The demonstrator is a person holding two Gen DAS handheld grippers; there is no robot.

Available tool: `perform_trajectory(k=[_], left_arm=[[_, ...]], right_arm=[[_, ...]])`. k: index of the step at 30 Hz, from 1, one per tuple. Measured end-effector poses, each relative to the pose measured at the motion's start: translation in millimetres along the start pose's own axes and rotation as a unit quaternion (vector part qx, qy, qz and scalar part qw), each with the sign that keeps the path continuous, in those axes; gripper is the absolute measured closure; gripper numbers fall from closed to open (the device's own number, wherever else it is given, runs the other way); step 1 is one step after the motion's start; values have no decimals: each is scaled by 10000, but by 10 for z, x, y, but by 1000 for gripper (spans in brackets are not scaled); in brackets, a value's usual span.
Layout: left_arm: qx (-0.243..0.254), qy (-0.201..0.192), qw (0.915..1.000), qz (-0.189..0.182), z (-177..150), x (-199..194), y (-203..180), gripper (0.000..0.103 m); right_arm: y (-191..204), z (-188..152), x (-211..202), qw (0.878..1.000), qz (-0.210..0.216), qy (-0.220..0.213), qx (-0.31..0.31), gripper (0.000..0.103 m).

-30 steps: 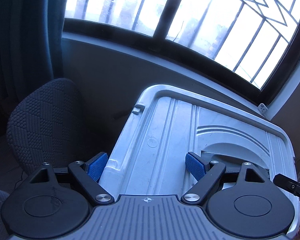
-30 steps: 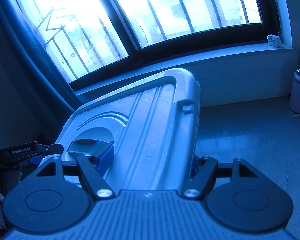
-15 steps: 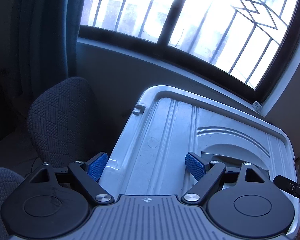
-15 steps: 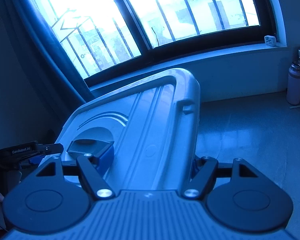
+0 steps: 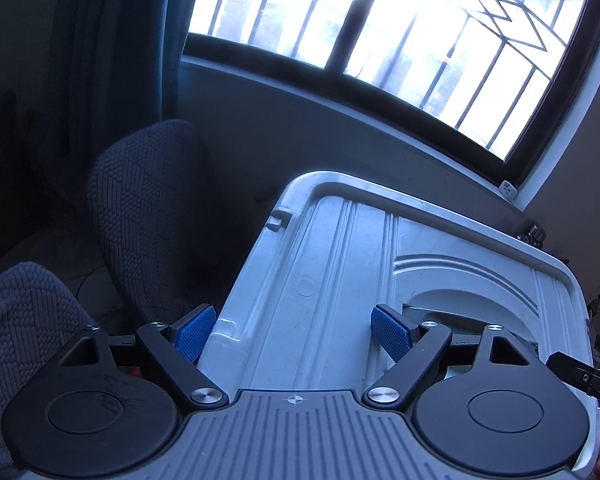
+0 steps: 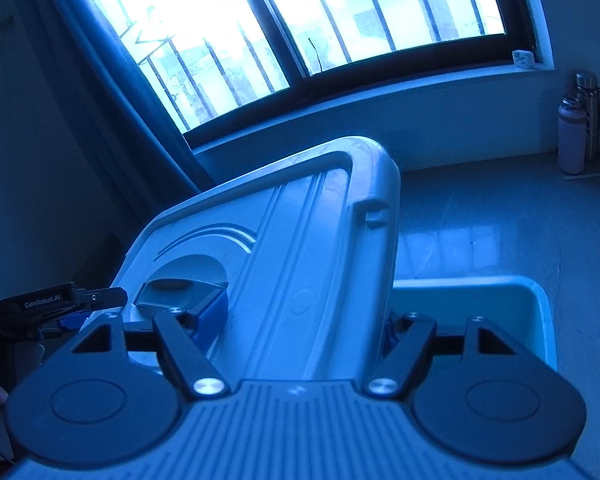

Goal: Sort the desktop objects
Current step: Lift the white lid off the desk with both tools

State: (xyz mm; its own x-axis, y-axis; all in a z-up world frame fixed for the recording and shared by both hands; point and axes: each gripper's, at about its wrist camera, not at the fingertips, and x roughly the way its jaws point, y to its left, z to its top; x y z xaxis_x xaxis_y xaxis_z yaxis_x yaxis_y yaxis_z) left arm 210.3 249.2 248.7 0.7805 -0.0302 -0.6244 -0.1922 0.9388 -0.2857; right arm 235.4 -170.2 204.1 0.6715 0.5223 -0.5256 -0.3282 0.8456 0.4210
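Two grippers clamp one white plastic lid (image 5: 340,280), carried tilted in mid-air: the left gripper (image 5: 292,330) spans its left edge, the right gripper (image 6: 300,320) its right edge, above an open bin (image 6: 500,292), before a barred window (image 5: 380,20).

"GenRobot.AI" — white lettering, left tool (image 6: 100,295)

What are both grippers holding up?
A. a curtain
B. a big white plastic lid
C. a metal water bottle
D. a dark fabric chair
B: the big white plastic lid sits between the blue pads of the left gripper, and the right gripper clamps its other side.
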Motion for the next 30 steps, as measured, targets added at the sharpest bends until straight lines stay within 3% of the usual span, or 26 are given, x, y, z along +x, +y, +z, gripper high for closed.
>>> perform_trajectory(k=[18,30], left_arm=[[226,-74,9997,30,-1088,-768,-68,18],[-147,-24,9999,53,-2305,-1526,49,18]], right_arm=[[-122,-881,-922,9997,31,-72,248,30],[-109,-1774,-1589,9997,75,125,215,30]])
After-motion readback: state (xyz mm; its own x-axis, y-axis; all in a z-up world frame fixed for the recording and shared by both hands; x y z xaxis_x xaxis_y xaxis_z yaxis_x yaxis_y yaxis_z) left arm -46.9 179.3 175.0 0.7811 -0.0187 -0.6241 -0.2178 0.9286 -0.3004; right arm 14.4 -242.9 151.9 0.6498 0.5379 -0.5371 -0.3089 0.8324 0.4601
